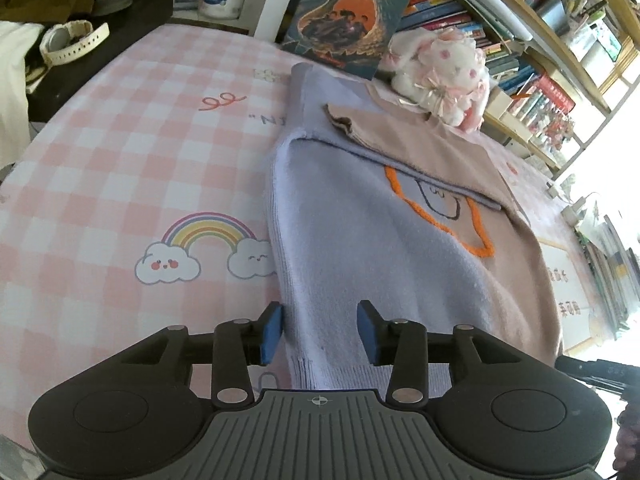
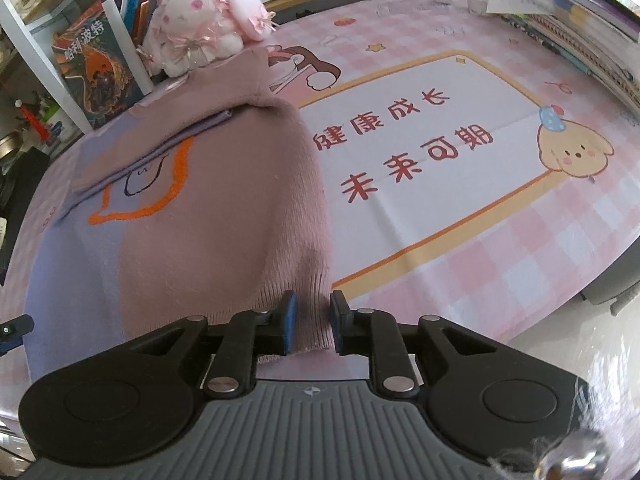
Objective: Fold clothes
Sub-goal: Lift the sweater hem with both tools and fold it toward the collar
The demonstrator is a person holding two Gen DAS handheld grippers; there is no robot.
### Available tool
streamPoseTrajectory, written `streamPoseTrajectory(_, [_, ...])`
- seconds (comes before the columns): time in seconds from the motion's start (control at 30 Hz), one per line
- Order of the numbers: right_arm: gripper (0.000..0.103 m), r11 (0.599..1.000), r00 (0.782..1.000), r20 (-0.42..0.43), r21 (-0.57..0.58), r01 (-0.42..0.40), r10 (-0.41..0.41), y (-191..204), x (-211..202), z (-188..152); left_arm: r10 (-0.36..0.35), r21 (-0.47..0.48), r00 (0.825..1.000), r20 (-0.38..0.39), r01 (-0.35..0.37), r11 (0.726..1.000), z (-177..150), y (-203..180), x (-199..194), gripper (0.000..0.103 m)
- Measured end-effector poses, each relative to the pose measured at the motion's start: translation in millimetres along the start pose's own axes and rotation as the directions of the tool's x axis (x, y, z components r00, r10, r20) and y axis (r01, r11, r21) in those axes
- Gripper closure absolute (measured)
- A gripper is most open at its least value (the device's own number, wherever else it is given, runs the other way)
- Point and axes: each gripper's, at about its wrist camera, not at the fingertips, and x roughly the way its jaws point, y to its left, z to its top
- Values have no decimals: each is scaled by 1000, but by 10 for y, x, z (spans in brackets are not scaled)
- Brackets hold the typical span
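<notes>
Evidently the sweater (image 1: 360, 240) lies flat on the pink checked table cover (image 1: 120, 168), sleeves already folded in across the chest, hem towards the person, so the bottom edge is the natural thing to take up next. The left gripper (image 1: 320, 330) stands with its blue pads well apart, straddling the lilac corner of the hem; cloth sits between the fingers but nothing pinches it. The right gripper (image 2: 312, 322) straddles the pink corner (image 2: 308, 280), its gap much narrower and the ribbing filling it; I cannot tell whether the pads are truly biting. One tong at each corner makes sense to me: lifted together, the hem should carry up evenly towards the collar. The plush rabbit (image 1: 444, 76) and a propped book (image 1: 352, 12) sit just past the collar, near enough to crowd a long fold
</notes>
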Motion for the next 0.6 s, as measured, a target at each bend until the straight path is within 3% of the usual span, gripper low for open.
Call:
streamPoseTrajectory(0.5, [82, 1000, 1000, -2, 16, -21, 21, -67, 1, -16, -15, -85, 1000, -9, 14, 996, -80, 93, 45, 65])
streamPoseTrajectory(0.57, [82, 1000, 1000, -2, 14, -27, 27, -54, 7, -12, -15, -75, 1000, -2, 14, 997, -78, 73, 48, 71])
streamPoseTrajectory(0.6, [84, 999, 1000, -1, 11, -31, 31, -44, 8, -9, -9, -61, 1000, 2, 9, 998, -74, 47, 53, 81])
